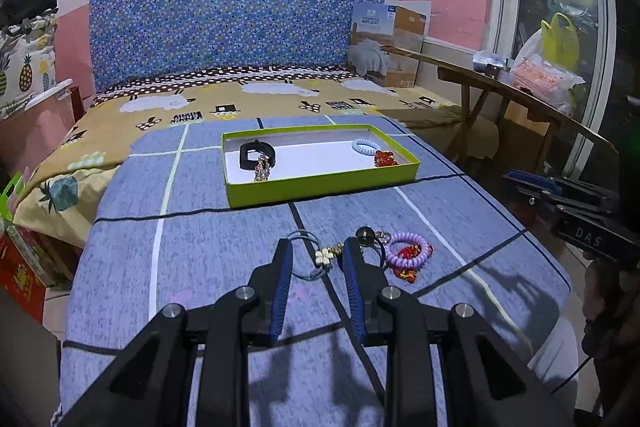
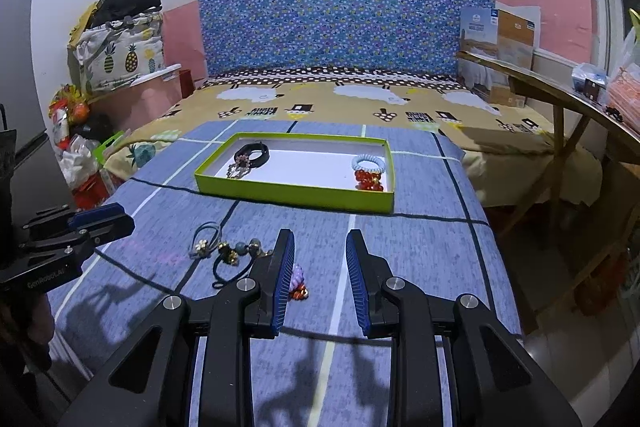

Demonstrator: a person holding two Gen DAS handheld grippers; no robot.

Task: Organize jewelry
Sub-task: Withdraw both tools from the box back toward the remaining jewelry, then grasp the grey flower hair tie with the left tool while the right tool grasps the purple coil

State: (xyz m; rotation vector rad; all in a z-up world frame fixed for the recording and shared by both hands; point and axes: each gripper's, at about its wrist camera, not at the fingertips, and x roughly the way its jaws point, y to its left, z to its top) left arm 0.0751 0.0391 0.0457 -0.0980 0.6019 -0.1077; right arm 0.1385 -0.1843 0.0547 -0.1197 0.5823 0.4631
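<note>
A green tray (image 1: 320, 183) (image 2: 296, 195) lies on the blue bed cover, holding a black band (image 1: 256, 153), a beaded piece (image 1: 262, 169), a pale blue coil tie (image 1: 366, 146) and red beads (image 1: 386, 159). My left gripper (image 1: 318, 247) is open, its fingers either side of a flower-charm hair tie (image 1: 324, 257) on the cover. A dark beaded tie (image 1: 366, 235), a purple coil tie (image 1: 410, 247) and a red bracelet (image 1: 406, 271) lie just right of it. My right gripper (image 2: 320, 243) is open and empty above the cover; the purple coil (image 2: 297, 277) peeks beside its left finger.
A wooden bench (image 1: 500, 87) with bags stands to the right of the bed. A cardboard box (image 1: 390, 43) leans at the headboard. Bags and boxes (image 2: 84, 147) pile on the floor at the left. The cover's right edge drops to the floor.
</note>
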